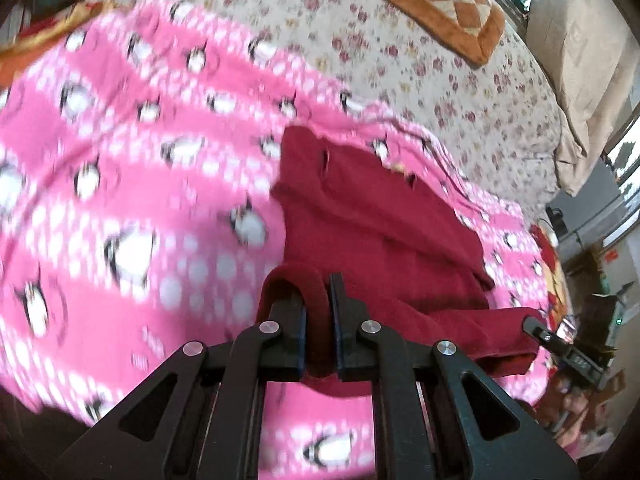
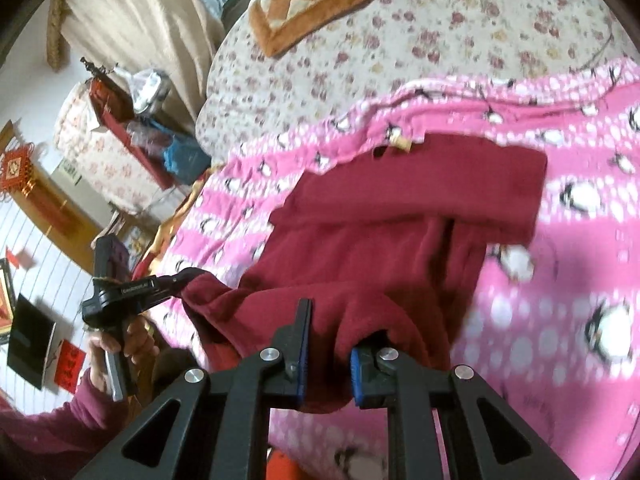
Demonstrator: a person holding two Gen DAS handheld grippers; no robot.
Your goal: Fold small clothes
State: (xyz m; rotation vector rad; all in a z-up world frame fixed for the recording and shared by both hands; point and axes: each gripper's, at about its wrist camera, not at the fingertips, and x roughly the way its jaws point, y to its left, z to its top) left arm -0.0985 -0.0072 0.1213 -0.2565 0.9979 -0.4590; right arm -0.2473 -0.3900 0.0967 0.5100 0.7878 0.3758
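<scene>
both grippers are clamped on the near hem of the garment [image 2: 384, 240]: the left gripper [image 1: 318, 320] pinches a rolled corner of the dark red cloth between its pads, and the right gripper [image 2: 330, 344] has a fold of the same edge bunched between its jaws. the garment lies partly folded on the pink penguin blanket [image 1: 120, 160] over the floral sheet [image 1: 460, 92], near end raised. it looks light, soft and floppy, so holding both hem corners seems right to keep the edge taut.
</scene>
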